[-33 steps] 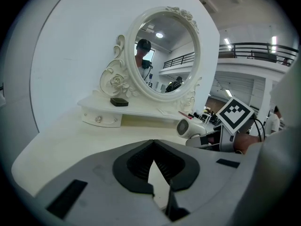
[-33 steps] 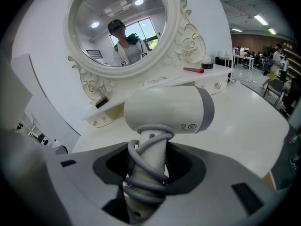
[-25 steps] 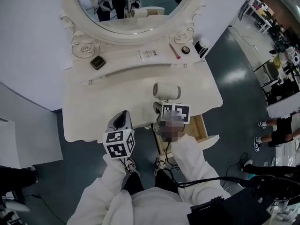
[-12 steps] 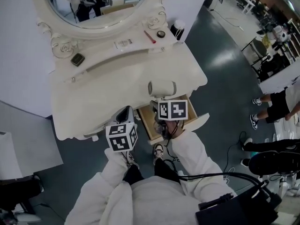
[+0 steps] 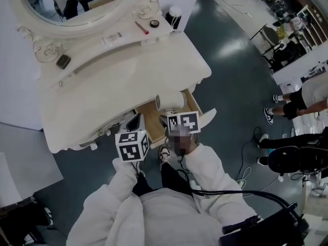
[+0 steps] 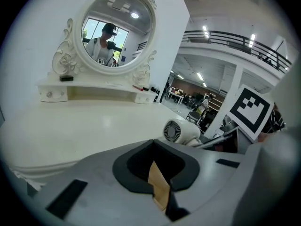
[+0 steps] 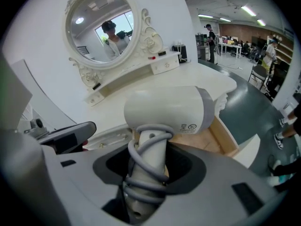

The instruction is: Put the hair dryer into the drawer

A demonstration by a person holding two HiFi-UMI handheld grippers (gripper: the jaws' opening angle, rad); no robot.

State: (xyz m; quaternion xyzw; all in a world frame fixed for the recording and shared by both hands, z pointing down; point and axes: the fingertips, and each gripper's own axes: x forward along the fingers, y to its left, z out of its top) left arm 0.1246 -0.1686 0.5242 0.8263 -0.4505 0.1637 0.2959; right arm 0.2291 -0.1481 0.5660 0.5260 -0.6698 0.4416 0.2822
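My right tongs [image 7: 146, 182] clamp the hair dryer [image 7: 169, 109] by its cord-wrapped handle, barrel just beyond them over the open drawer [image 7: 225, 138]; my left tongs [image 6: 157, 182], alongside, are closed on nothing

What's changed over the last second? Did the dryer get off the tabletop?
The right gripper carried the hair dryer off the tabletop, toward the person, so it now hangs over the open drawer. Its grip on the handle is unchanged; the left gripper came along beside it, holding nothing.
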